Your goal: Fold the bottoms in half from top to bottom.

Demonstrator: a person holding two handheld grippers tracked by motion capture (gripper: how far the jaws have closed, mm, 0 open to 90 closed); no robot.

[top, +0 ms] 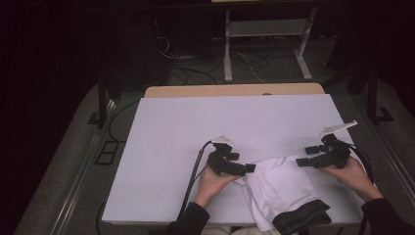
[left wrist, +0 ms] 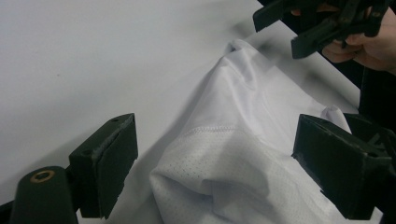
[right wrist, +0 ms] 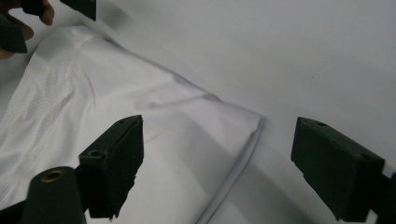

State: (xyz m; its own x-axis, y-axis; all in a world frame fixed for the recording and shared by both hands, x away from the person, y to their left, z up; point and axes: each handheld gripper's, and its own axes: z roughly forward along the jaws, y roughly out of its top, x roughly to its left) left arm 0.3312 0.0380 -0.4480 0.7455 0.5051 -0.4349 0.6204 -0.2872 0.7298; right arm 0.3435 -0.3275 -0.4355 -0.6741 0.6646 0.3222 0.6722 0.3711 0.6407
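A white mesh garment (top: 279,183) lies crumpled on the white table (top: 195,122) near its front edge, with a black waistband (top: 301,216) hanging at that edge. My left gripper (top: 248,168) sits at the garment's left edge, pointing right. In the left gripper view, my left gripper (left wrist: 217,140) stands open, and a raised fold of the garment (left wrist: 233,154) lies between the jaws without touching the pads. My right gripper (top: 306,155) hovers at the garment's far right corner. In the right gripper view, my right gripper (right wrist: 219,140) is open over the garment's hemmed corner (right wrist: 233,135).
A wooden tabletop strip (top: 235,90) shows behind the white board. Beyond it, on the dark floor, are cables and a metal stand (top: 264,29). A cable (top: 193,176) trails from the left gripper toward the front edge. The back half of the white board is bare.
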